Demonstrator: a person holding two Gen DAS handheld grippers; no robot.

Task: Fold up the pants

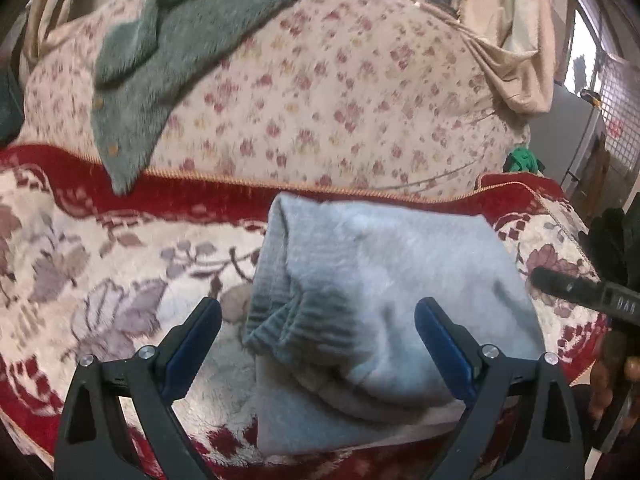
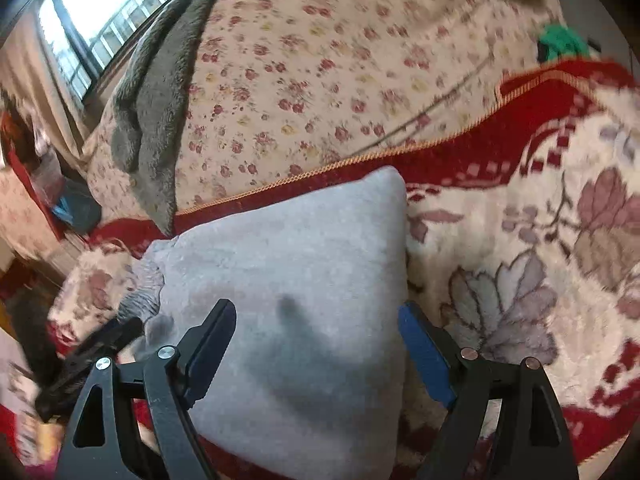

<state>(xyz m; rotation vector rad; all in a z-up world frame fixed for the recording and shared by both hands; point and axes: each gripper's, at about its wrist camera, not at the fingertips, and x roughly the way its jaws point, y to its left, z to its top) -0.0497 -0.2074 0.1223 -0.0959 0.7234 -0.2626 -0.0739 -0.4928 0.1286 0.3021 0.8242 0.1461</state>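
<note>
The light grey pants [image 1: 400, 264] lie folded into a compact bundle on a red and cream floral blanket [image 1: 100, 240]. A ribbed cuff [image 1: 276, 320] shows at the bundle's left side. My left gripper [image 1: 318, 306] hovers over the bundle's near edge, jaws wide apart, blue pads clear of the cloth. In the right wrist view the same pants [image 2: 288, 240] fill the middle. My right gripper [image 2: 317, 307] stands open above them, and its pads do not press on the fabric. A black finger [image 1: 580, 292] of the right gripper shows at the left wrist view's right edge.
A pink floral quilt [image 1: 340, 80] is heaped behind the blanket, with a grey fleece garment [image 1: 160, 40] draped over it. A green object [image 1: 522, 160] sits at the quilt's right end. A beige curtain [image 1: 512, 40] and a window [image 2: 92, 8] lie beyond. A hand [image 1: 612, 368] shows at right.
</note>
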